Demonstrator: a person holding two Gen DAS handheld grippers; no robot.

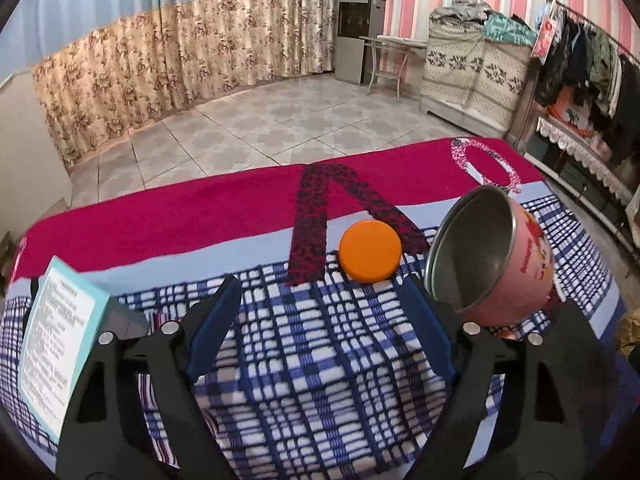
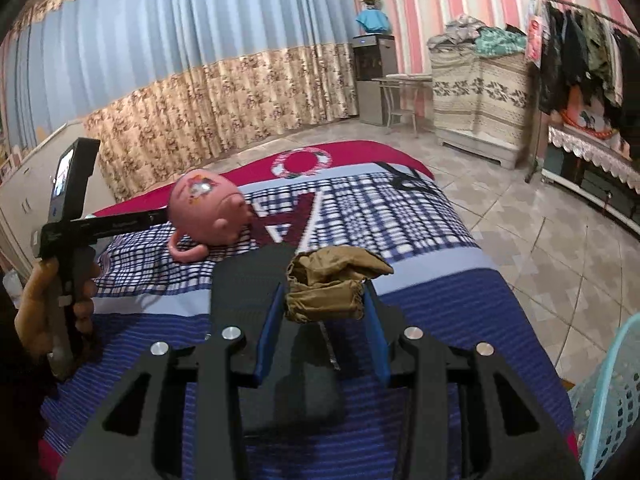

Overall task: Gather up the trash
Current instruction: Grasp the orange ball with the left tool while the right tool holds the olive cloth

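My left gripper (image 1: 320,288) is open over the checked blanket (image 1: 312,380), with only cloth between its blue pads. A round orange lid (image 1: 370,251) lies just beyond its fingertips. A pink metal mug (image 1: 520,256) lies tipped on its side outside the right finger, its mouth facing the camera. In the right wrist view my right gripper (image 2: 323,294) is shut on a crumpled brown wad of paper (image 2: 332,280), held above the blanket (image 2: 420,272). The pink mug (image 2: 208,208) shows its base there, at the far left.
A teal-edged printed box (image 1: 60,336) stands by the left finger. A teal plastic basket (image 2: 612,392) is at the bed's right side. A person's hand (image 2: 52,304) holds the left gripper's handle. Tiled floor, curtains, a clothes rack and covered furniture surround the bed.
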